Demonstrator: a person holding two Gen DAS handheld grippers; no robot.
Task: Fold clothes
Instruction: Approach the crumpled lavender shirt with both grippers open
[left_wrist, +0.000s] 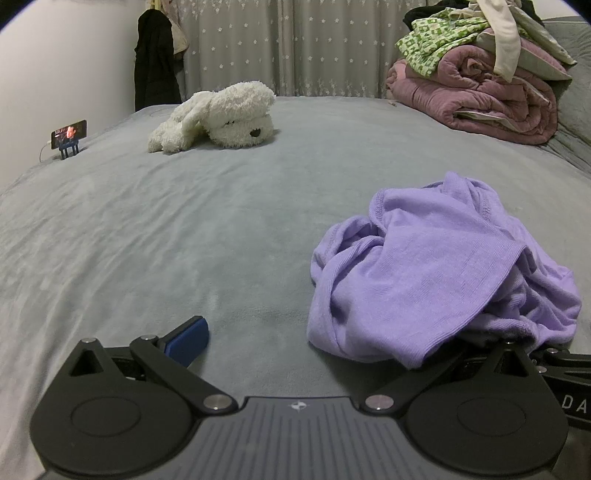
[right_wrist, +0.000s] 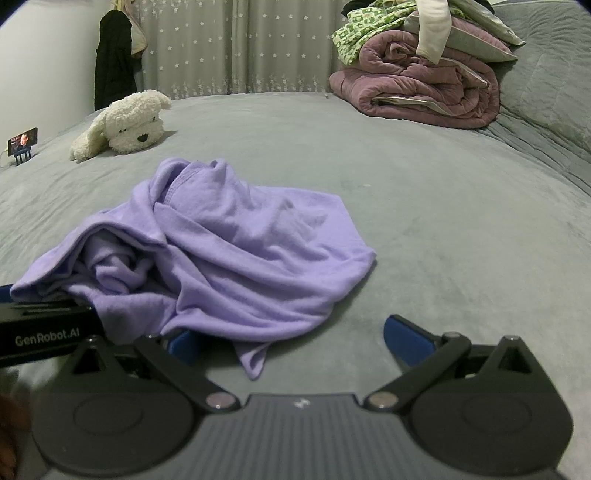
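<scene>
Bed (right_wrist: 424, 221): purple shirt (right_wrist: 229, 251) crumpled.

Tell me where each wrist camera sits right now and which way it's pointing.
Left wrist: low over the grey bed, facing the curtain; purple garment lies to its right, covering the right one of its open fingers.
Right wrist: low, same heading; the garment lies ahead-left, its own fingers open, the other gripper's body at left.
Shared: garment, plush dog, folded quilt pile, phone.
</scene>
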